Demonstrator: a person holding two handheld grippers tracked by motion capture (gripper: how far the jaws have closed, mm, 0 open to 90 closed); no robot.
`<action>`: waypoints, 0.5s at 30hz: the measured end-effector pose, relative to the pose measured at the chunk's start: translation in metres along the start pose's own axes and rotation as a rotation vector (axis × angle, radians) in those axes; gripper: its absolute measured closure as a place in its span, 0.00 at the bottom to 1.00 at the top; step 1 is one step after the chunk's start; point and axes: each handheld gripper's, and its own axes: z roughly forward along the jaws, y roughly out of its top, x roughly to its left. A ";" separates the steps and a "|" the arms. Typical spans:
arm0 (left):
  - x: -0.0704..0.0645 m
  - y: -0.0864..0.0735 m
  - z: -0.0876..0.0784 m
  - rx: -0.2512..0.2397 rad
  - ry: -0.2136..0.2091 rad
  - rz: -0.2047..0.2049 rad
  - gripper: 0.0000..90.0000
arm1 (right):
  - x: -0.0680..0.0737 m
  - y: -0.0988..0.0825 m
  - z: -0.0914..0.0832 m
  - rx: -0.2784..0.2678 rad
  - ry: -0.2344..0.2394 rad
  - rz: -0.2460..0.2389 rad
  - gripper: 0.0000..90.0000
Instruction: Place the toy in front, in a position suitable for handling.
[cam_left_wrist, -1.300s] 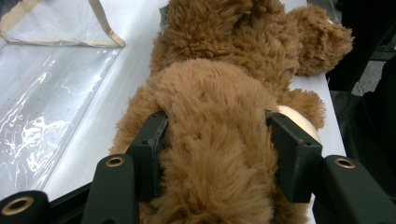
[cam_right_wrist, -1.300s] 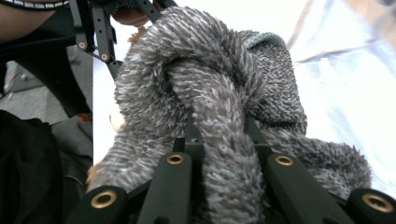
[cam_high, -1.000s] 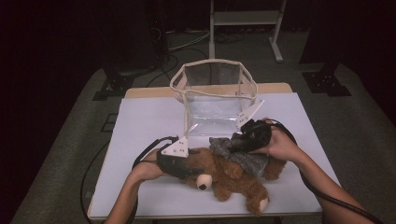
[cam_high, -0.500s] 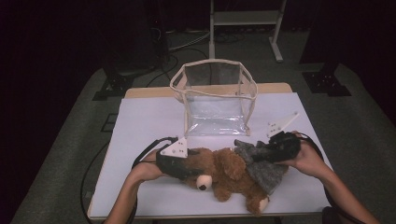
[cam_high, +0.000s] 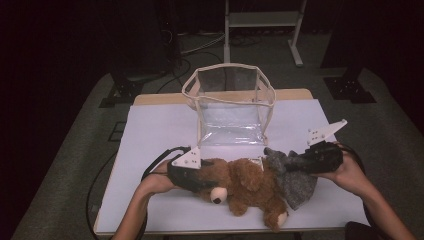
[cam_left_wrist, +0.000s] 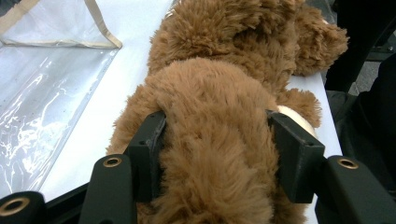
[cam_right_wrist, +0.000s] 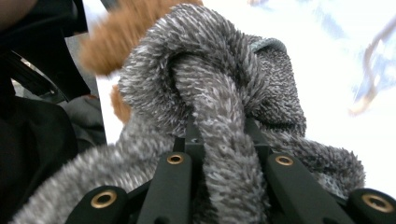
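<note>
A brown teddy bear (cam_high: 247, 187) lies on its back near the front of the white table (cam_high: 155, 145). My left gripper (cam_high: 196, 176) is shut on the bear's head end; in the left gripper view both jaws squeeze the brown fur of the bear (cam_left_wrist: 219, 140). A grey knitted garment (cam_high: 292, 176) is drawn off to the bear's right, and my right gripper (cam_high: 305, 162) is shut on a fold of it. The right gripper view has the grey garment (cam_right_wrist: 219, 107) bunched between the jaws, with brown fur (cam_right_wrist: 116, 37) behind.
A clear plastic bag with a beige rim (cam_high: 230, 100) stands open at the table's middle back. Its transparent wall (cam_left_wrist: 42, 93) lies left of the bear. Dark floor, cables and a stand's feet (cam_high: 260, 30) surround the table.
My right gripper has pulled the grey garment to the right, off the bear's body and toward the table's right edge. The left gripper has stayed on the bear.
</note>
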 end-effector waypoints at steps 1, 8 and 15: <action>0.000 0.000 0.000 -0.004 0.000 -0.006 0.48 | 0.002 0.009 -0.002 -0.003 -0.001 -0.018 0.86; 0.000 0.001 0.000 0.003 -0.001 0.000 0.47 | 0.016 0.078 0.013 0.017 0.026 -0.149 0.86; 0.000 0.000 0.000 -0.005 0.004 0.003 0.47 | 0.021 0.110 0.079 0.125 0.096 -0.202 0.85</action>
